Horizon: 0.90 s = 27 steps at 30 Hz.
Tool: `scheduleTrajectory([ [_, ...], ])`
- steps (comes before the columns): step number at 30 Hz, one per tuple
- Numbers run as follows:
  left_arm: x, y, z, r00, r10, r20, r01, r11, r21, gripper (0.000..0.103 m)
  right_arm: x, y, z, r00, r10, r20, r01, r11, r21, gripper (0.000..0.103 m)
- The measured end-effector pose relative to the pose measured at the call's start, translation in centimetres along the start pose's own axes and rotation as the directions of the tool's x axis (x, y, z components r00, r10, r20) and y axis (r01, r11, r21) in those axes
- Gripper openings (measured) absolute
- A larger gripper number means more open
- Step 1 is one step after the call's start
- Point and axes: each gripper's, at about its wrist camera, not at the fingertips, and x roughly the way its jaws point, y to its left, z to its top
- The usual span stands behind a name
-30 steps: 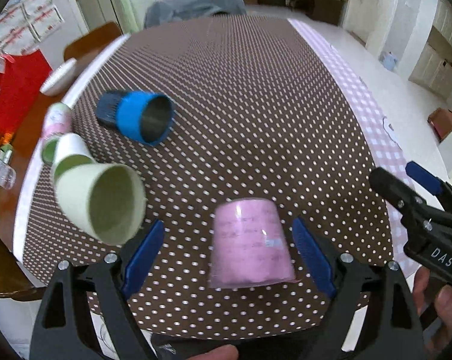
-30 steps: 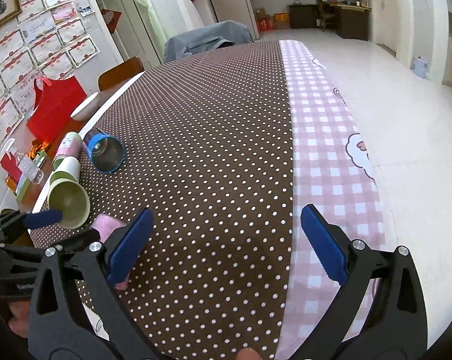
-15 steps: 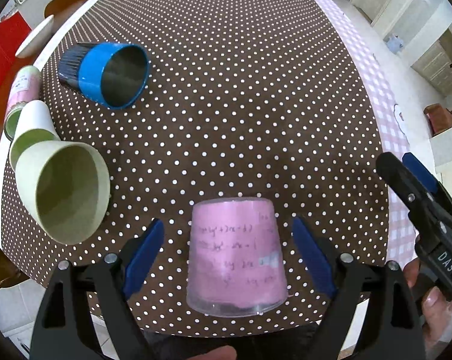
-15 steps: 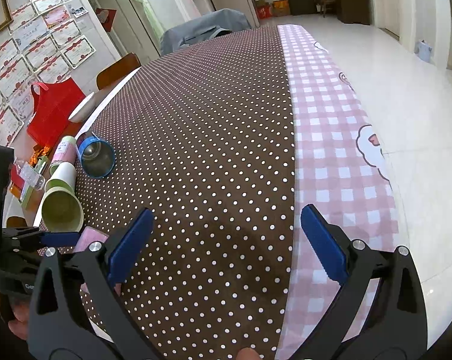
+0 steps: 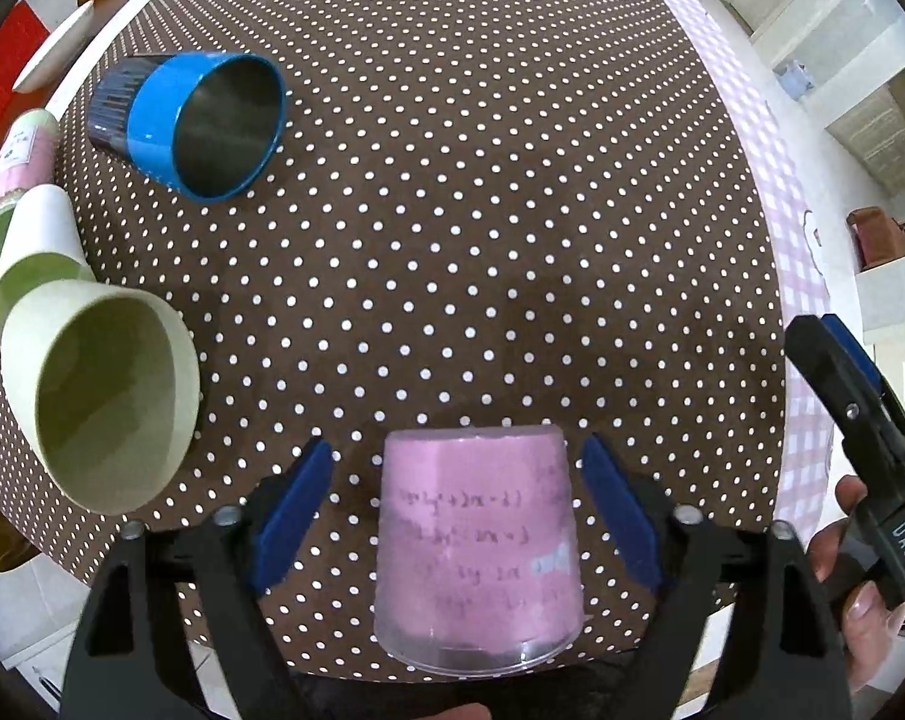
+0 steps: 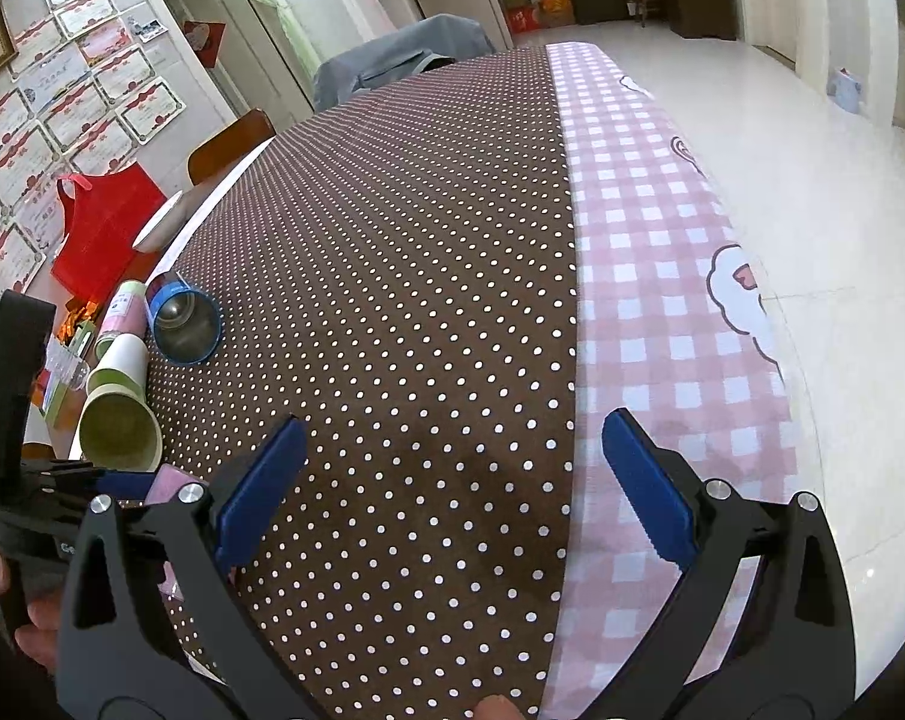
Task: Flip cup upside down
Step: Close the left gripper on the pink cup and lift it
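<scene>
Straddling the pink cup [image 5: 476,540], the left gripper [image 5: 458,510] has its jaws apart, one blue pad [image 5: 293,504] on each side, neither touching the cup wall. Gap looks visible on both sides, a bit wider on the left.

Cup sits at the near edge of the table [image 5: 512,210], on the brown dotted cloth. Narrow closed end is up, wide clear rim down near the edge, so it reads as already inverted. Judgement: the flip itself looks done and the cup is released; what's left is backing the gripper off without clipping it. Can't tell whether the rim sits fully flat or overhangs the edge slightly, since the lowest part is close to the cloth's border.

Right gripper [image 6: 452,480] is also spread wide, holding nothing, hovering over the near edge where brown cloth meets the pink check cloth [image 6: 662,240]. It's well apart from the cup; only a sliver of pink shows at its left pad in the right wrist view.

Further out, along the left edge: a green cup [image 5: 104,402] on its side, mouth facing the camera, nested with a white cup [image 5: 38,222] behind it. Beyond, a blue cup [image 5: 206,120] also lying on its side, and a pink tube [image 5: 17,162] at the very edge. If those count too, they're not flipped.
</scene>
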Motion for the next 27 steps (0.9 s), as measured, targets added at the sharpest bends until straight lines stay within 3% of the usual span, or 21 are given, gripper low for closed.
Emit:
scheduleTrajectory([
  [8,0.6,-0.3,1.5,1.0,0.016,-0.021,-0.016,1.0,0.022,0.078,-0.1,-0.1,0.1,1.0,0.0,0.003,0.0,1.0,0.005,0.097],
  [12,1.1,0.3,0.7,0.999,0.029,-0.036,-0.028,0.999,0.044,0.078,-0.2,-0.2,0.2,1.0,-0.004,0.002,0.004,1.0,0.008,0.097],
  [24,2.3,-1.1,2.3,0.99,0.017,-0.143,-0.001,0.993,0.118,0.078,-0.6,-0.2,0.0,1.0,-0.007,0.007,0.007,1.0,0.011,0.097],
  [27,3.2,-1.4,2.6,0.983,0.014,-0.182,0.01,0.992,0.129,0.068,-0.8,-0.2,0.0,1.0,-0.007,0.009,0.007,1.0,0.014,0.097],
])
